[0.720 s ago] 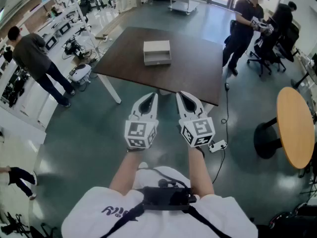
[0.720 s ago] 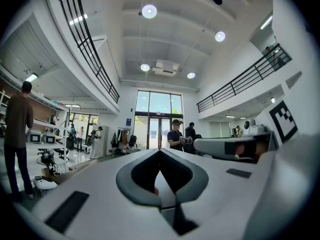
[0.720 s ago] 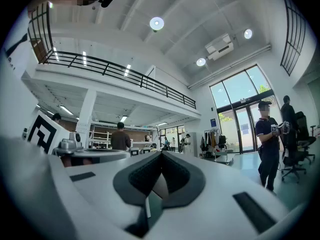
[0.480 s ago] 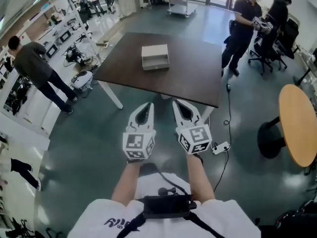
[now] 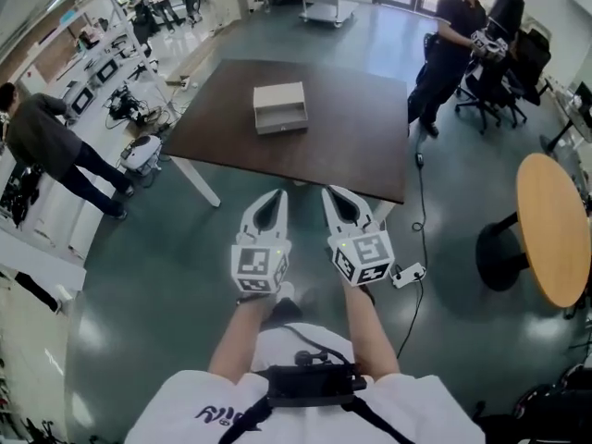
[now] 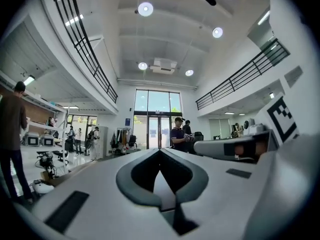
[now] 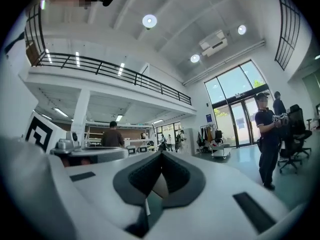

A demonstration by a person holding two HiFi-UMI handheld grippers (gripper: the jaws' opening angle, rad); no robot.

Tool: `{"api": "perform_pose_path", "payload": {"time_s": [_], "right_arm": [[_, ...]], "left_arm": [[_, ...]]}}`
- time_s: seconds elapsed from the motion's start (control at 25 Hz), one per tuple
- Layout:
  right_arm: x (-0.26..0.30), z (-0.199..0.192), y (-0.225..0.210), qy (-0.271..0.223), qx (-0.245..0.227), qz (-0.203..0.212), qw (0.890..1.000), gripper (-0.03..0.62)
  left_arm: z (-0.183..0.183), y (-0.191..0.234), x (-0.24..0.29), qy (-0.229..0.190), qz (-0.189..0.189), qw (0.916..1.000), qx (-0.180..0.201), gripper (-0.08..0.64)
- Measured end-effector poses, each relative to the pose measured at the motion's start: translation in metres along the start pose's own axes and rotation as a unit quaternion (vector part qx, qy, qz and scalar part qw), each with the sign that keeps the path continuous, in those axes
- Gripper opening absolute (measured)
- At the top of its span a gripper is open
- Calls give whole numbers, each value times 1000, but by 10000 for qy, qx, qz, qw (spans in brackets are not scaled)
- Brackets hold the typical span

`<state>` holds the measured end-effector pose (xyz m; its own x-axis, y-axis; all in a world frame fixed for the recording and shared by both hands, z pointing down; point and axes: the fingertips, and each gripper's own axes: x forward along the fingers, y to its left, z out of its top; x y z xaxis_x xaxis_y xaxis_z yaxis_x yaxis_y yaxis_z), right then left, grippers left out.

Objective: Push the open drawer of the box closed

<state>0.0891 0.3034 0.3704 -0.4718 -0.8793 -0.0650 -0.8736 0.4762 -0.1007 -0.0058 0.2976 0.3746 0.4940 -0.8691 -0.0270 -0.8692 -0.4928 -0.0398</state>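
Round wooden table (image 5: 553, 229), dark-clad person (image 5: 446, 54), power strip (image 5: 407, 273)

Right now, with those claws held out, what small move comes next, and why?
Probably a step toward the table: the box with its open drawer sits mid-table, while the left gripper and right gripper, both shut and empty, hang well short of its edge.

A: Head view: box (image 5: 280, 107) was seen too small; drawer (image 5: 282, 120) contents couldn't be told.
B: Agreed. Round table (image 5: 550, 220) was cut off by rt edge, person (image 5: 42, 141) by left.
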Motion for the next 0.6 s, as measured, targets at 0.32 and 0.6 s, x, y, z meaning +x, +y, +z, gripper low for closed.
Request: {"api": "perform_pose_path", "payload": {"time_s": [0.32, 0.6], "right_arm": [[98, 3, -17, 227, -123, -397, 9989, 3], [173, 1, -17, 202, -346, -498, 9980, 3]], "left_arm": [[8, 69, 78, -128, -335, 9993, 115, 8], [8, 135, 130, -192, -459, 9988, 20, 9]]}}
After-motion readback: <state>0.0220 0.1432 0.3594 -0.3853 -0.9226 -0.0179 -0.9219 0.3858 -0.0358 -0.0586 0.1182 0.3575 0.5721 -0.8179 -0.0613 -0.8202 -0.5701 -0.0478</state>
